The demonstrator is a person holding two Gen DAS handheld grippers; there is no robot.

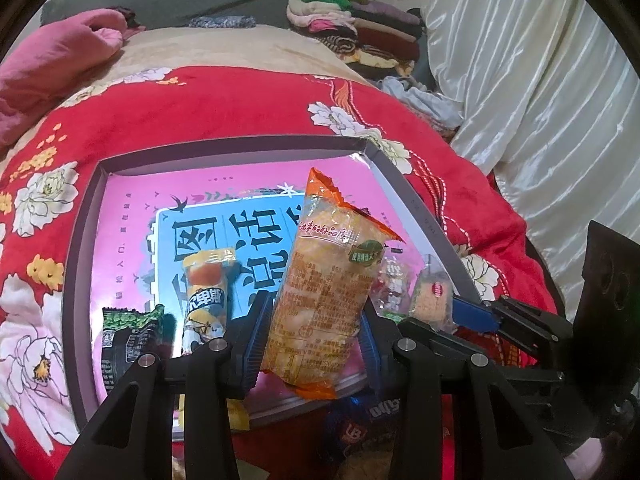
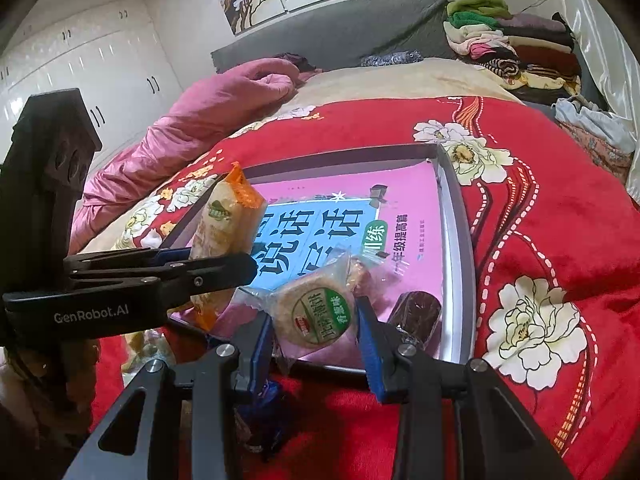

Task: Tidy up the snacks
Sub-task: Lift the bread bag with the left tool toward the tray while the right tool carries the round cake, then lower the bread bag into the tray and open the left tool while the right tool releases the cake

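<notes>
My left gripper (image 1: pixel 312 320) is shut on an orange cracker packet (image 1: pixel 324 280), held upright over the front of a shallow grey box (image 1: pixel 80 264) lined with a pink book; the packet also shows in the right wrist view (image 2: pixel 224 228). My right gripper (image 2: pixel 314 320) is shut on a round biscuit in clear wrap with a green label (image 2: pixel 316 312), just above the box's front edge (image 2: pixel 460 240); it also shows in the left wrist view (image 1: pixel 430 300). In the box lie a yellow tube snack (image 1: pixel 206 292), a dark green packet (image 1: pixel 128 336) and a brown bar (image 2: pixel 418 316).
The box lies on a red flowered quilt (image 2: pixel 540 240) on a bed. A pink quilt (image 2: pixel 192 120) and folded clothes (image 2: pixel 520 48) lie at the far end. More snack packets (image 1: pixel 360 432) lie on the quilt in front of the box. A curtain (image 1: pixel 540 80) hangs to the right.
</notes>
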